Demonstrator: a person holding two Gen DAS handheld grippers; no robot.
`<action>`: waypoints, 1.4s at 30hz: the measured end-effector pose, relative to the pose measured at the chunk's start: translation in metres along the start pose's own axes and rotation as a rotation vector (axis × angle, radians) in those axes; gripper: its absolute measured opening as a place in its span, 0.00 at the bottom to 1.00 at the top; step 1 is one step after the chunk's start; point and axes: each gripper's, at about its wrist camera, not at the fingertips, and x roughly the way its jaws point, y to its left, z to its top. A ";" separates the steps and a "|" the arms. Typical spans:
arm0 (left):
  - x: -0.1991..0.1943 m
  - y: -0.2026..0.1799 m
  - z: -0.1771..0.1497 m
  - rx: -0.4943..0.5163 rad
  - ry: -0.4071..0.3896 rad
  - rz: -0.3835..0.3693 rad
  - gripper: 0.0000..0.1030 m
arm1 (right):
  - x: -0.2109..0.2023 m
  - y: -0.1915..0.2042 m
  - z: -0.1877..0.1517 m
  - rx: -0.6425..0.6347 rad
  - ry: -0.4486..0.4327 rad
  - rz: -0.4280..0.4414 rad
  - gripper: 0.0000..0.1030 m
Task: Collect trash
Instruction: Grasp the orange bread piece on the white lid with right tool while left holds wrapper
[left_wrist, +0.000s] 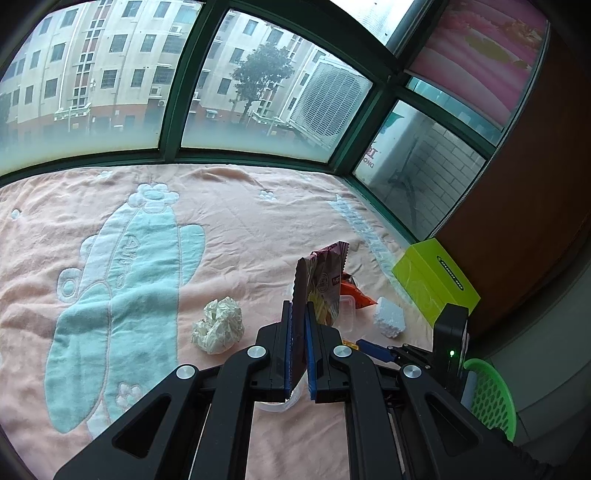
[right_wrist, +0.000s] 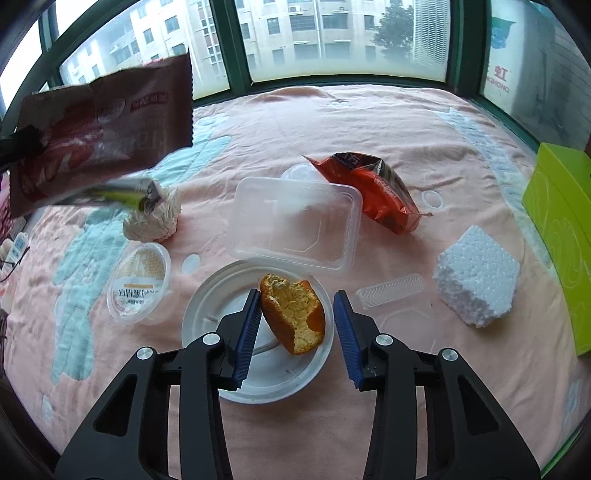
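My left gripper (left_wrist: 298, 310) is shut on a dark red snack wrapper (left_wrist: 321, 280) and holds it upright above the pink blanket (left_wrist: 240, 229). In the right wrist view the same wrapper (right_wrist: 103, 125) hangs at the upper left. My right gripper (right_wrist: 297, 325) points down at a white round lid (right_wrist: 221, 314), with a piece of orange peel (right_wrist: 295, 314) between its blue pads. The left pad is at the peel's edge and the right pad stands clear of it, so the gripper is open.
Around the lid lie a crumpled paper ball (right_wrist: 155, 218), a sealed cup (right_wrist: 138, 284), a clear plastic box (right_wrist: 295, 218), an orange-red snack bag (right_wrist: 376, 188), a small clear tray (right_wrist: 391, 291) and a foam block (right_wrist: 476, 277). A lime-green box (right_wrist: 561, 221) and a green basket (left_wrist: 491, 398) stand at the right.
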 end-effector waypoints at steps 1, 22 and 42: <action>0.000 0.000 0.000 0.000 0.000 0.001 0.06 | -0.001 0.002 -0.001 -0.008 -0.002 -0.007 0.40; 0.000 0.005 -0.004 -0.014 0.010 0.003 0.06 | -0.020 0.007 -0.004 -0.021 -0.043 -0.001 0.42; 0.000 0.001 -0.008 -0.017 0.014 -0.004 0.06 | 0.001 0.006 -0.010 0.031 -0.011 -0.038 0.43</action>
